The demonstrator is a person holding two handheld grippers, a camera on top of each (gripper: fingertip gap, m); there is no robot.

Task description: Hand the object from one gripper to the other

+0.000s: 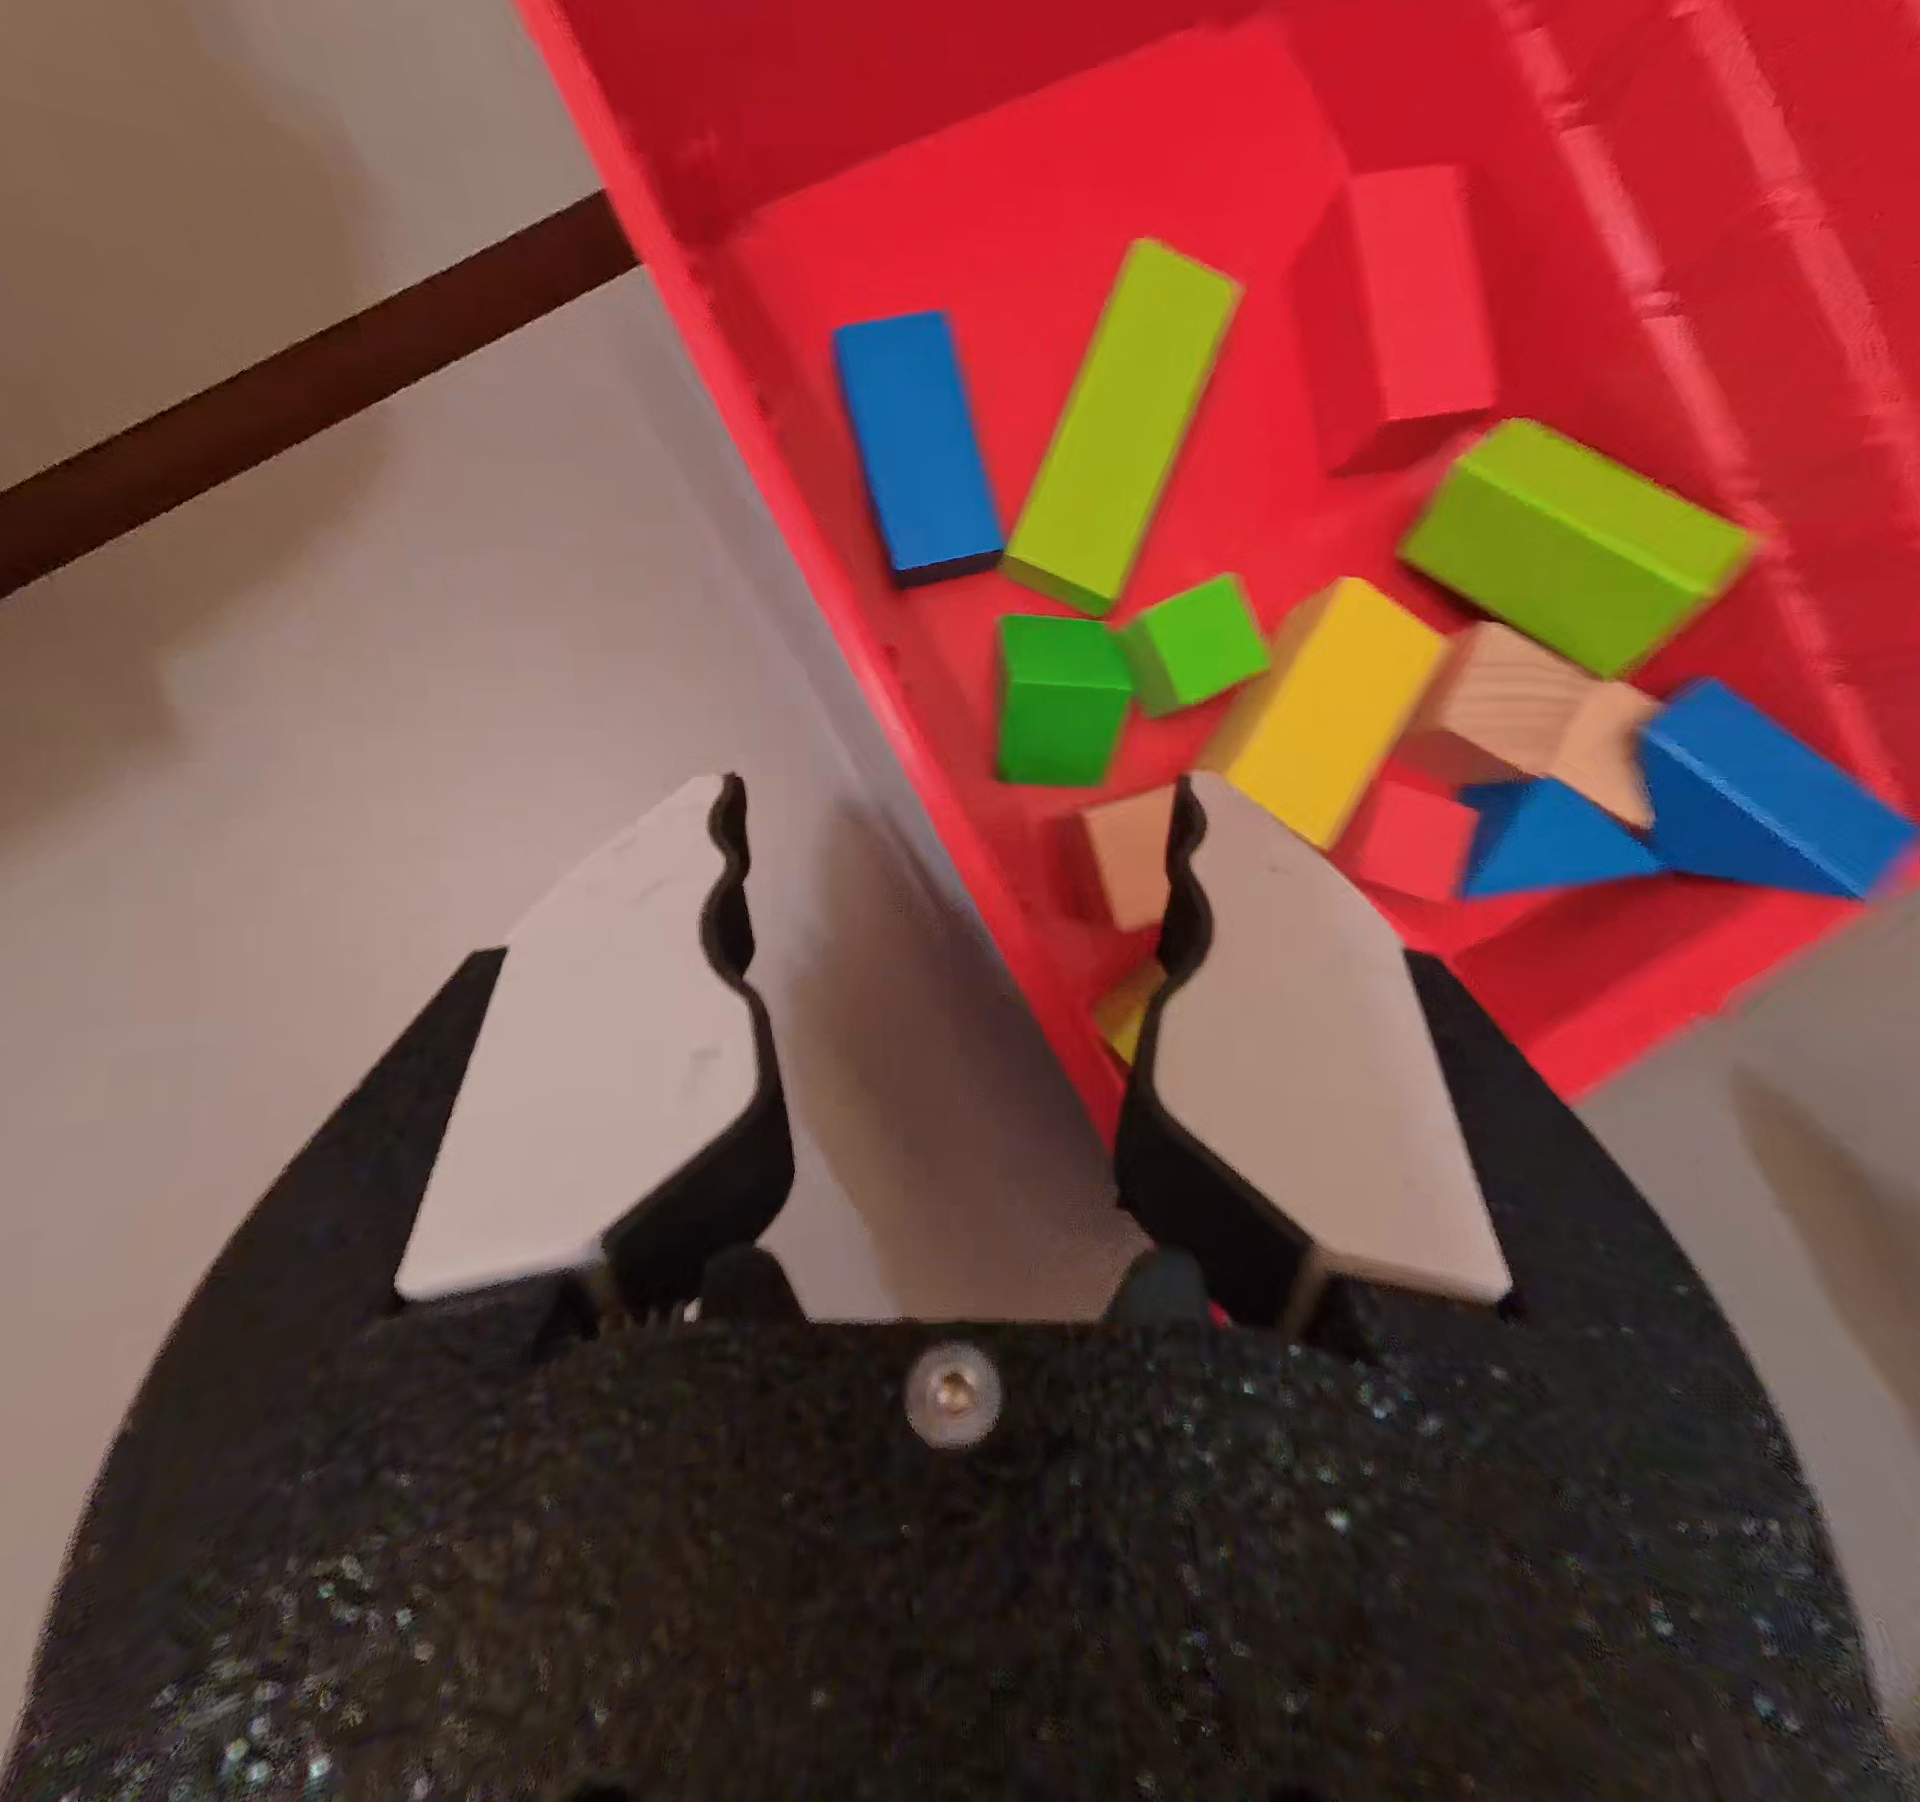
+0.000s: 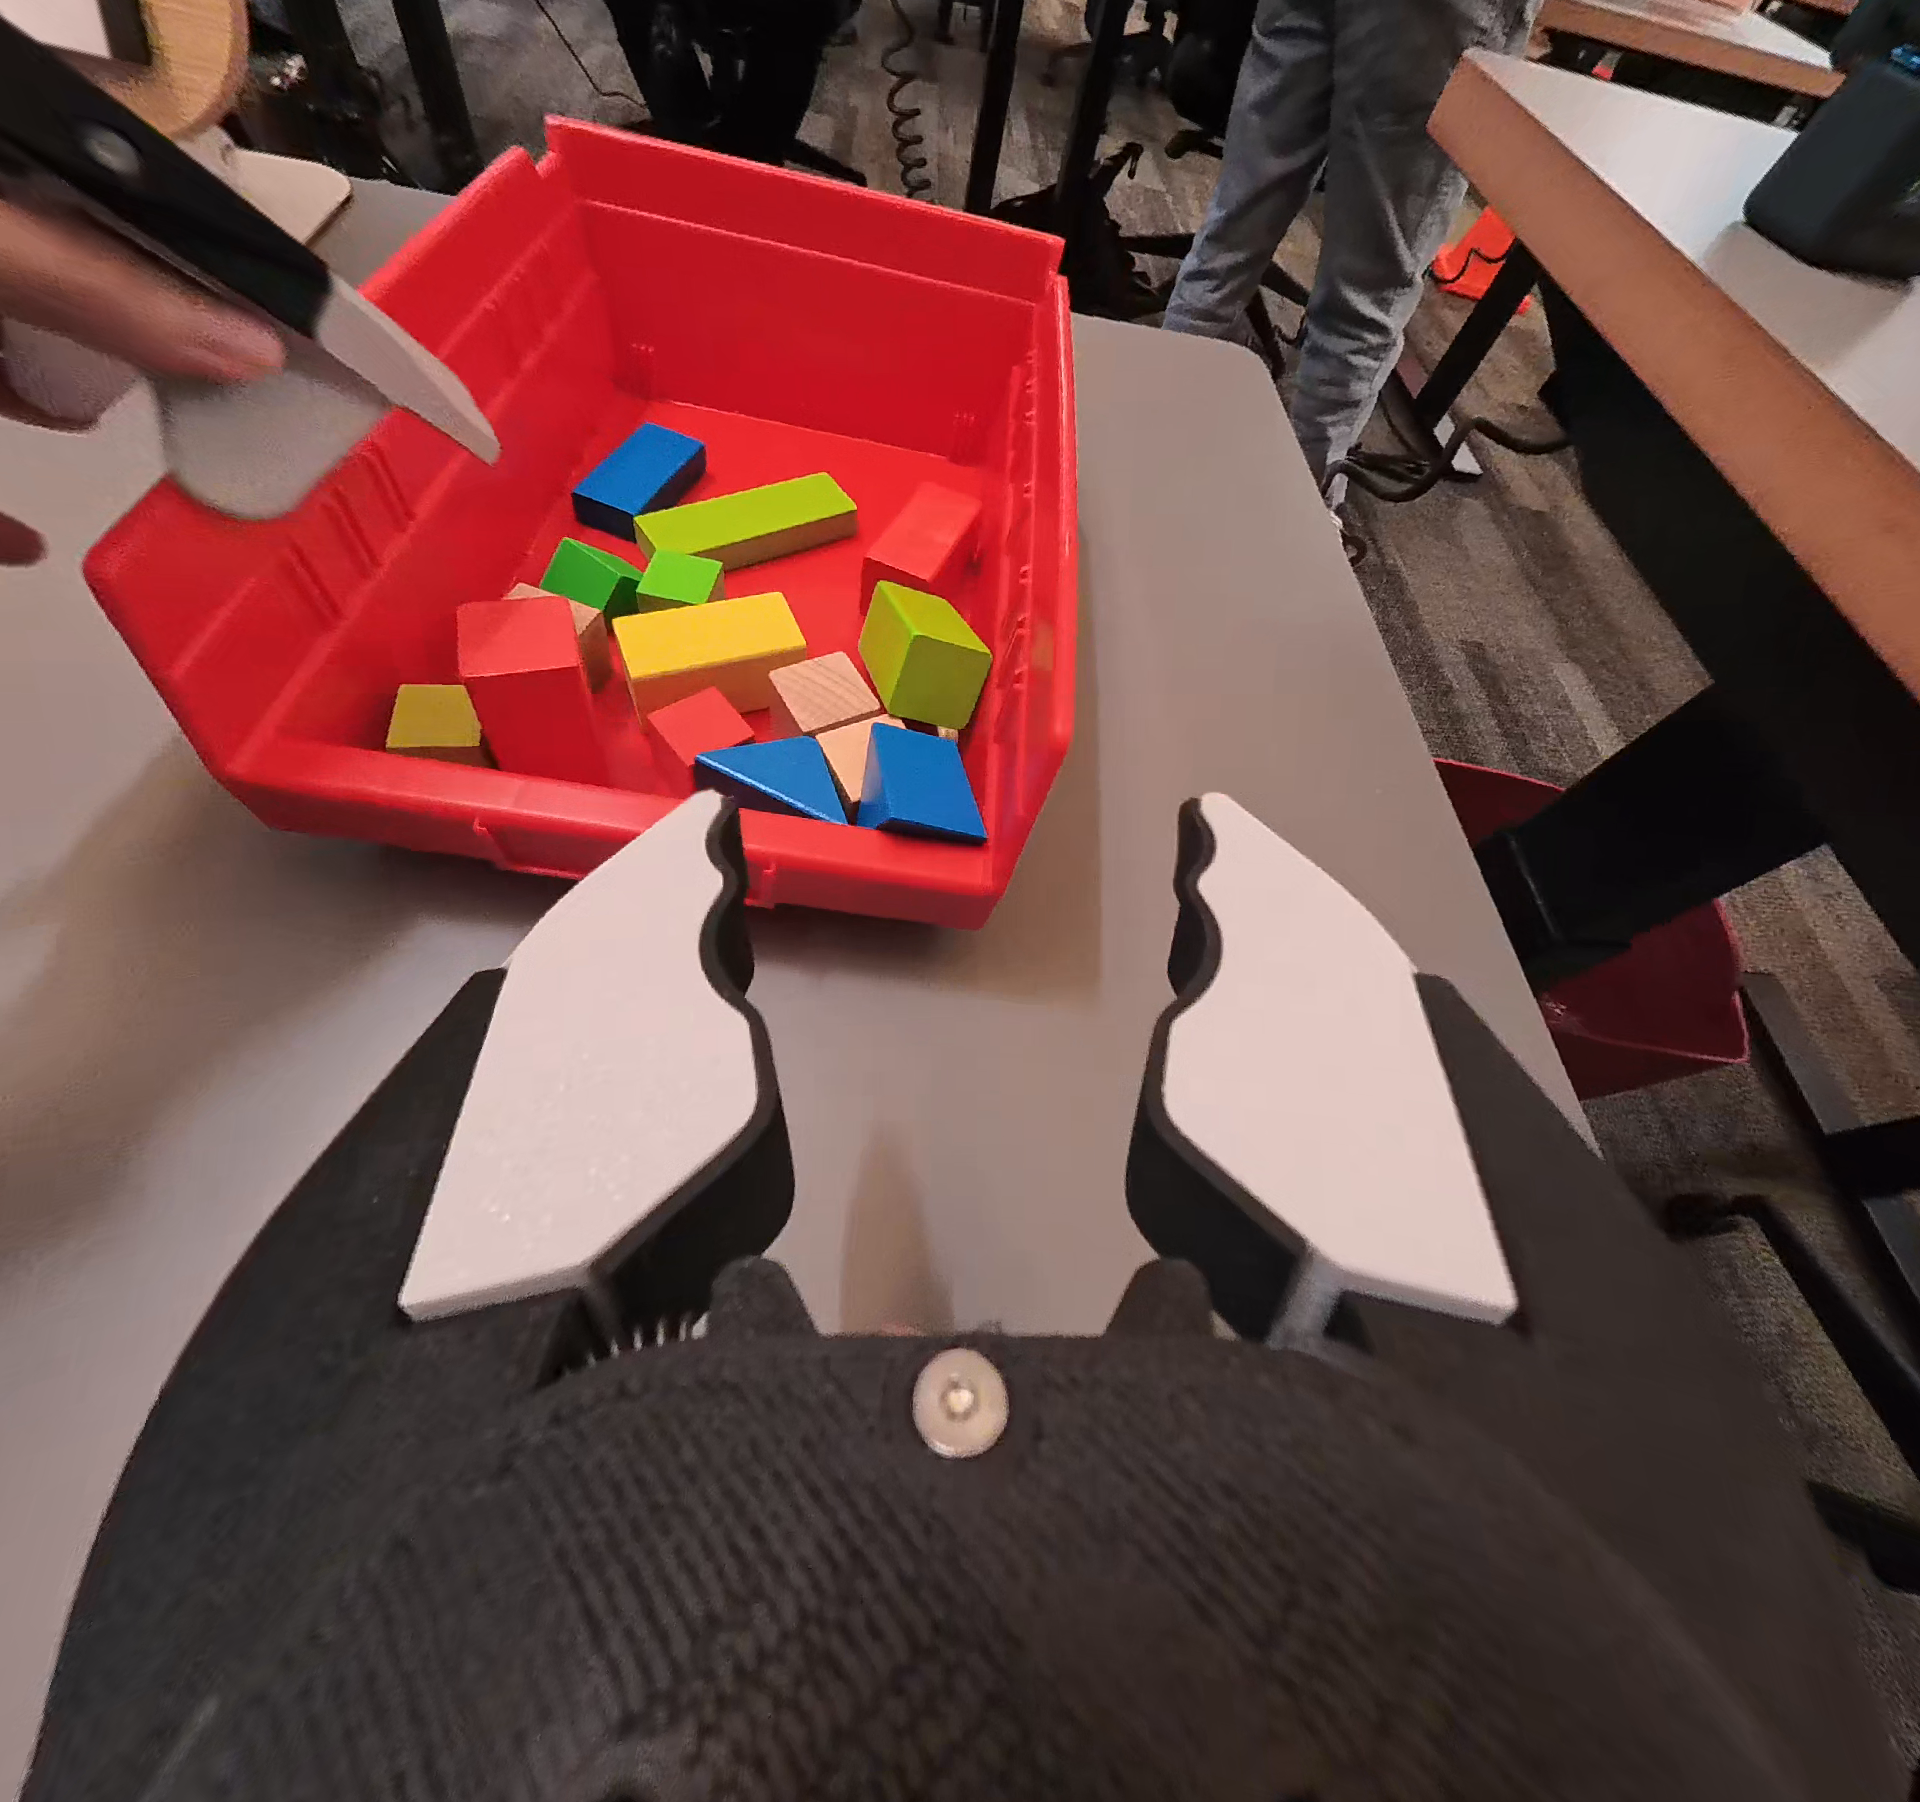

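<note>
Both grippers are spread wide and empty: the left gripper (image 1: 961, 796) hangs over the red bin (image 2: 623, 822), the right gripper (image 2: 956, 817) waits nearer. No block is picked yet; the green cube (image 1: 1060, 698) sits clear of its neighbours, an easy first grab.

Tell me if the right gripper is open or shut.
Open. The right gripper has its fingers spread wide with only bare table between them, nothing held.

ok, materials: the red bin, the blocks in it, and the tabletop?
Red bin: looks like moulded plastic, semi-gloss, with ribbed walls and a uniform colour.
Blocks: likely wood. The unpainted block shows grain, and the yellow block has matte paint on top with a bare, wood-coloured side.
Tabletop: smooth matte grey, probably laminate; its core cannot be seen.
</note>
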